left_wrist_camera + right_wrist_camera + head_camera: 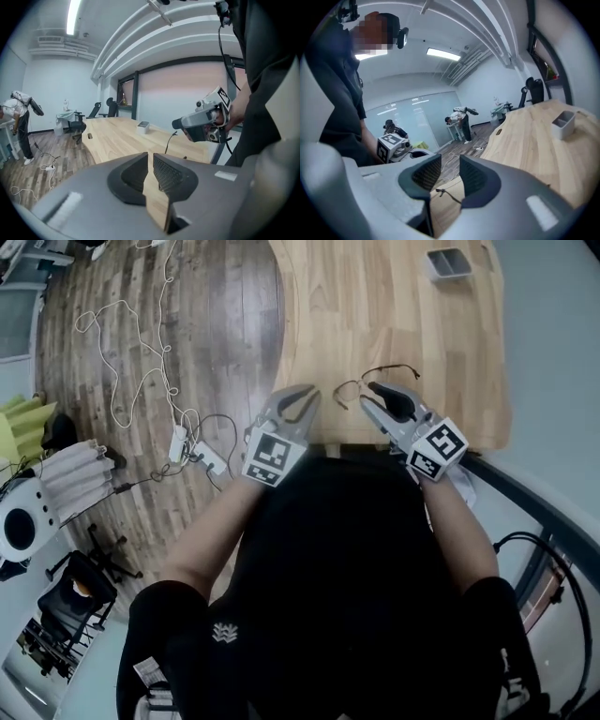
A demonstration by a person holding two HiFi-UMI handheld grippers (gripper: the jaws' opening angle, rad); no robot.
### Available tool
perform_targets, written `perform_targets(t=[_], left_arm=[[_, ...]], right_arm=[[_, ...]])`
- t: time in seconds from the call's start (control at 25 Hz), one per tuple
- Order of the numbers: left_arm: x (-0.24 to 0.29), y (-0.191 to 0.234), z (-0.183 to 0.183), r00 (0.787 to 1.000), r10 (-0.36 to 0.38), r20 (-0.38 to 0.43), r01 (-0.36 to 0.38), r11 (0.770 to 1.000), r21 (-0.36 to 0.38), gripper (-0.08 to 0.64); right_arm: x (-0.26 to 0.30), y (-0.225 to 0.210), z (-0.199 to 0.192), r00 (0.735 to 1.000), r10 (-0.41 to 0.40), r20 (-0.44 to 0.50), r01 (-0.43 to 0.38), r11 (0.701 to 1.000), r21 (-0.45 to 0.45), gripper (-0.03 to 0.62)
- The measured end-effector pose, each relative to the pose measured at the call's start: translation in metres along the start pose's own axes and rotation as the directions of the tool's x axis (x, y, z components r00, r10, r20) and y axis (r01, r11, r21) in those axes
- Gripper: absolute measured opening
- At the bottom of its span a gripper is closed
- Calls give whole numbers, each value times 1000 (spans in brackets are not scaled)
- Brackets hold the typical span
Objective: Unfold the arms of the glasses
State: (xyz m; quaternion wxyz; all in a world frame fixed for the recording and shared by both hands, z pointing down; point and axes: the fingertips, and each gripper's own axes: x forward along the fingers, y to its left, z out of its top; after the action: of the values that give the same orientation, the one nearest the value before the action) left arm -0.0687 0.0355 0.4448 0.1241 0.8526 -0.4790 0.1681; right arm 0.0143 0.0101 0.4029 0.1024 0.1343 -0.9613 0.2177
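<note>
The thin wire-framed glasses [386, 367] lie on the light wooden table [412, 306], near its front edge. My right gripper [366, 397] hovers just at their near side, its jaws apart with nothing pressed between the pads. In the right gripper view a piece of the dark wire frame [449, 196] shows low in the gap of that gripper [450, 161]. My left gripper [307, 390] is held to the left of the glasses, apart from them. Its jaws [151, 158] stand a narrow slit apart with only table wood visible between them. The right gripper [177, 123] is also visible from the left one.
A small grey box [448, 261] stands at the table's far side. White cables and a power strip [192, 451] lie on the wooden floor to the left. Office chairs [77, 126] and a bending person [16, 122] are farther off.
</note>
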Motion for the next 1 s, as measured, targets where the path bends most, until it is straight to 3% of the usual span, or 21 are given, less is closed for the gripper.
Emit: perform_targets(t=[0.2, 0.52, 0.76, 0.88, 1.0], left_arm=[[-1, 26, 38, 993, 99, 61, -100, 995, 5, 41], [-6, 53, 96, 964, 225, 139, -230, 973, 18, 23], [-7, 51, 99, 948, 290, 130, -294, 956, 9, 12], [-8, 49, 94, 945, 304, 119, -305, 952, -5, 11], [-7, 46, 90, 947, 302, 110, -308, 951, 35, 11]], right_arm=[[-26, -44, 20, 986, -164, 23, 164, 985, -47, 124], [-46, -69, 44, 959, -282, -3, 275, 938, -213, 109], [-59, -85, 61, 937, -344, 63, 349, 909, -228, 81], [-61, -88, 65, 932, -354, 82, 363, 904, -225, 24], [-61, -90, 62, 933, -350, 80, 359, 908, -216, 3]])
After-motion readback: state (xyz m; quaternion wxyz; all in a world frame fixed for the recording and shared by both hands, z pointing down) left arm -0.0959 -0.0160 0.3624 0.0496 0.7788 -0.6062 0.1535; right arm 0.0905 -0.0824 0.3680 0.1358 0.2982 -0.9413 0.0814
